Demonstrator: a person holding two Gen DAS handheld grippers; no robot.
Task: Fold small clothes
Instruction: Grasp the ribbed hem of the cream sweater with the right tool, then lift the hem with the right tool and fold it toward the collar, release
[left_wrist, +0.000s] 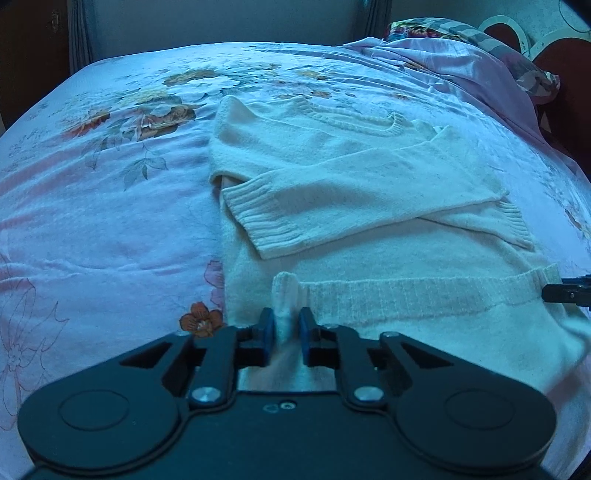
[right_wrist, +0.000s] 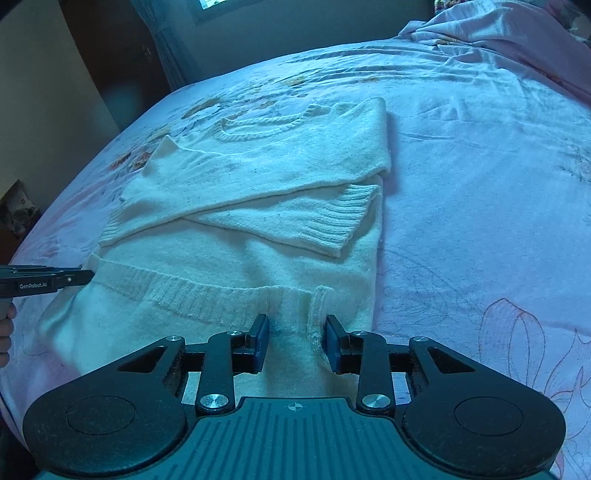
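Note:
A white knitted sweater (left_wrist: 351, 173) (right_wrist: 266, 173) lies flat on the bed, collar at the far end, both sleeves folded across its chest. The ribbed hem (left_wrist: 424, 295) (right_wrist: 207, 295) runs across at the near end. My left gripper (left_wrist: 287, 325) is shut on the hem's left corner, which sticks up in a narrow pinch between the blue pads. My right gripper (right_wrist: 297, 332) holds a thicker bunch of the hem's right corner between its pads. Each gripper's tip also shows at the other view's edge: the right gripper (left_wrist: 565, 291) and the left gripper (right_wrist: 74, 277).
The bed carries a pale pink floral sheet (left_wrist: 110, 221) (right_wrist: 480, 184). A crumpled lilac blanket (left_wrist: 461, 66) and patterned pillows lie at the far right. A person's hand (right_wrist: 5, 332) shows at the left edge. Dark furniture and a curtain stand beyond the bed's far side.

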